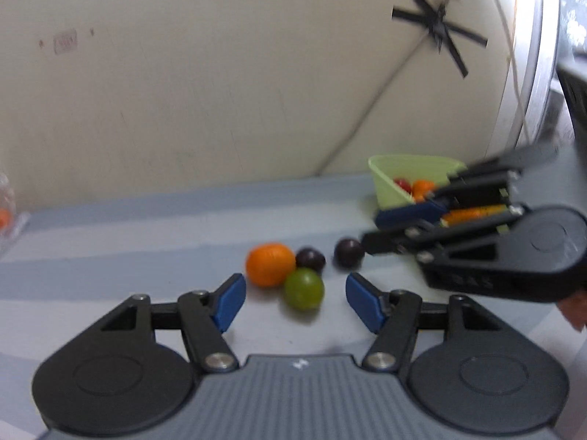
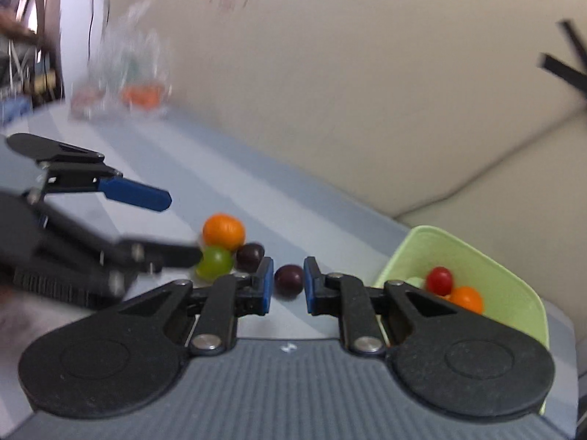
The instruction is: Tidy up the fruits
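Note:
On the blue-grey table an orange fruit (image 1: 270,264), a green fruit (image 1: 304,289) and a dark purple fruit (image 1: 310,259) lie bunched together. A second dark purple fruit (image 1: 349,252) lies apart to the right. My left gripper (image 1: 295,302) is open, its pads on either side of the green fruit, just short of it. My right gripper (image 2: 288,286) is open with the lone purple fruit (image 2: 289,279) between its pads, small gaps on both sides. A light green bowl (image 2: 513,275) at the right holds a red fruit (image 2: 439,280) and an orange fruit (image 2: 466,299).
A cream wall (image 1: 220,73) runs close behind the table, with black tape (image 1: 440,33) and a white cable on it. A clear plastic bag (image 2: 124,73) with orange fruit stands at the far left of the table. The table edge drops off at the right, behind the bowl.

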{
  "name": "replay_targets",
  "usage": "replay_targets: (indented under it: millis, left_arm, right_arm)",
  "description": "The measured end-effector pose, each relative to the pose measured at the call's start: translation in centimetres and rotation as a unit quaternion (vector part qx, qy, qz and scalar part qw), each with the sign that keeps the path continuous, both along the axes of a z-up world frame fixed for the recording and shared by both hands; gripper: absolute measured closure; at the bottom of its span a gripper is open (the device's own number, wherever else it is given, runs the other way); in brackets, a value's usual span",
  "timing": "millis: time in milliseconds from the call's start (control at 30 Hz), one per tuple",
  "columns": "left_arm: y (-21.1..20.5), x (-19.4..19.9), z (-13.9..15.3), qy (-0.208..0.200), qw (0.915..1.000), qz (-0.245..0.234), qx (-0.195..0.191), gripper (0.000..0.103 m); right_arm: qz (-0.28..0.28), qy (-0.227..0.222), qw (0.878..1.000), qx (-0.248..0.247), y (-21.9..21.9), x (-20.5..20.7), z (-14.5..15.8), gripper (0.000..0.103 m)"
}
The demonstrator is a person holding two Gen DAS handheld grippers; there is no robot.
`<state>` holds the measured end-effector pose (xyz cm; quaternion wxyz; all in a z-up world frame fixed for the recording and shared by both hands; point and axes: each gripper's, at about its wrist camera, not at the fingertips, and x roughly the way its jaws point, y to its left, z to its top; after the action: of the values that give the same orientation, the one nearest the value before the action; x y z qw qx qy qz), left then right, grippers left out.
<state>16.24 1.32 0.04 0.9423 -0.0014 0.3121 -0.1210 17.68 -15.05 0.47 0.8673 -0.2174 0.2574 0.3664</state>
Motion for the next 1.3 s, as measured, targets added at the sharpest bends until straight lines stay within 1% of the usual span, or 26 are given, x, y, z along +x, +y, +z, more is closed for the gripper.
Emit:
replay_targets:
  millis: [100,167,267,333,367,433,467,500,533,567,600,733,800,900,1000,1100,1200,1300]
  left_arm:
    - [-0.6,0.7,-0.9,0.009,1.0,0.002,-0.002,0.046]
    - [-0.8,1.1,-1.3,0.014,0.9999,0.007,-0.002,0.057]
    - [-0.4,1.2,-2.0,0.022,0.9996,0.013,-0.015,0.066]
    - [-0.6,1.1,-2.1,0.015,0.9997,0.015,-0.011,0.073]
    - [-0.6,1.0,-2.1,0.014,0.9997,0.014,-0.013,0.073]
    - [-0.6,0.7,-2.1,0.013,0.9997,0.014,-0.013,0.074]
    - [-0.5,0.6,-2.0,0.013,0.9997,0.014,-0.017,0.074]
    - [-0.4,0.5,-1.8,0.015,0.9995,0.013,-0.023,0.074]
    - [-0.2,0.2,-1.8,0.015,0.9994,0.013,-0.028,0.074]
    - [0.0,-0.4,-1.6,0.014,0.9993,0.013,-0.033,0.074]
    - [0.2,-1.1,-1.5,0.013,0.9991,0.012,-0.037,0.074]
    - [0.2,-4.4,-1.1,0.009,0.9982,-0.007,-0.059,0.074]
    - [-0.2,-6.5,-1.0,0.009,0.9972,-0.028,-0.069,0.074]
    - [-1.6,-9.7,-0.9,0.006,0.9944,-0.072,-0.077,0.074]
    - [-3.6,-12.2,-1.2,0.003,0.9912,-0.113,-0.069,0.074]
    - [-5.4,-13.7,-1.5,0.002,0.9885,-0.139,-0.06,0.074]
    - [-7.0,-14.3,-2.3,0.0,0.9886,-0.145,-0.04,0.073]
    - [-7.6,-14.7,-2.6,-0.004,0.991,-0.132,-0.023,0.072]
  right_arm:
    - [0.012,-0.011,0.999,-0.035,1.3,0.6,-0.5,0.082]
    - [0.014,-0.012,0.998,-0.052,1.8,0.7,-0.7,0.082]
    - [0.017,-0.009,0.997,-0.071,2.5,1.5,-1.0,0.082]
    - [0.016,-0.006,0.997,-0.079,2.8,2.0,-1.4,0.082]
    - [0.017,0.0,0.997,-0.076,2.8,2.2,-1.5,0.078]
    - [0.013,0.016,0.997,-0.073,3.1,2.6,-1.8,0.077]
    - [0.008,0.028,0.997,-0.074,3.2,2.8,-1.9,0.074]
    - [0.001,0.032,0.996,-0.078,3.2,2.9,-2.1,0.074]
    - [0.003,0.026,0.996,-0.081,3.3,2.9,-2.2,0.074]
    - [0.002,0.022,0.997,-0.08,3.2,2.7,-2.2,0.078]
    - [-0.004,0.024,0.997,-0.071,2.9,2.4,-2.1,0.078]
    - [-0.004,0.024,1.0,-0.005,0.2,-1.3,-1.1,0.078]
    - [-0.009,0.019,1.0,0.022,-1.8,-4.2,-1.2,0.078]
    - [-0.037,0.024,0.997,0.06,-5.6,-8.8,-2.2,0.078]
    - [-0.081,0.02,0.993,0.085,-8.7,-12.8,-3.2,0.078]
    - [-0.128,0.019,0.986,0.109,-11.4,-15.9,-4.2,0.078]
    - [-0.156,0.002,0.981,0.114,-12.5,-17.4,-4.6,0.078]
    - [-0.168,-0.016,0.98,0.107,-12.8,-17.8,-4.9,0.076]
